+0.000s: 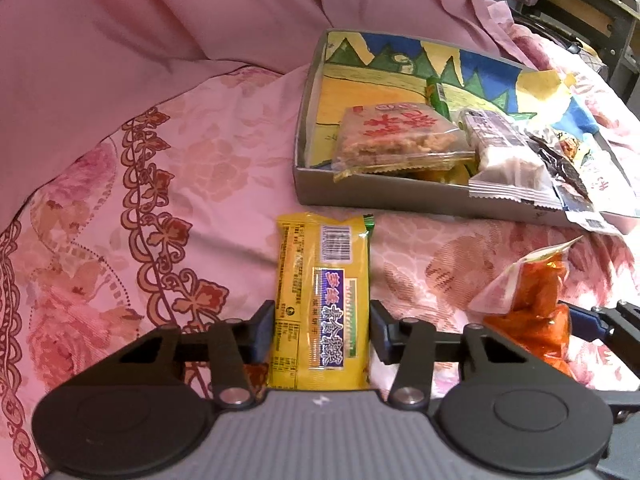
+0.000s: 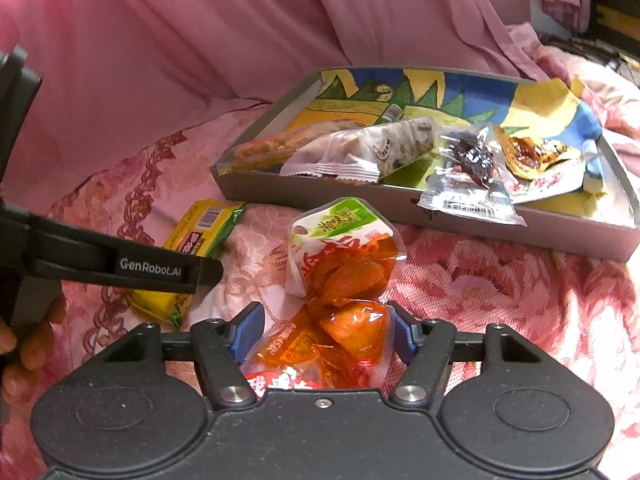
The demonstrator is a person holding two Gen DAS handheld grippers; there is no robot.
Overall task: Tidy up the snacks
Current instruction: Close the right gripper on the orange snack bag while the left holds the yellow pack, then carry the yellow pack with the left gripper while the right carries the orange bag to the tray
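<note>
While the left wrist view looks along the bed, the left gripper point(image 1: 322, 330) pinches a yellow biscuit packet point(image 1: 322, 300) lying on the floral bedspread point(image 1: 120, 200), just before the cardboard tray point(image 1: 380, 196) of snacks. Seen from the right wrist, the right gripper point(image 2: 322, 334) squeezes an orange snack pouch point(image 2: 340, 300). Each should lift clear of the near wall, then release over bare tray floor.

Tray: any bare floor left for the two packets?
Yes: the far-left part of the tray, between its left wall and the rice cracker, is bare. The near and right side is crowded with wrapped snacks. Yellow packet and orange packet sit between the jaws.
</note>
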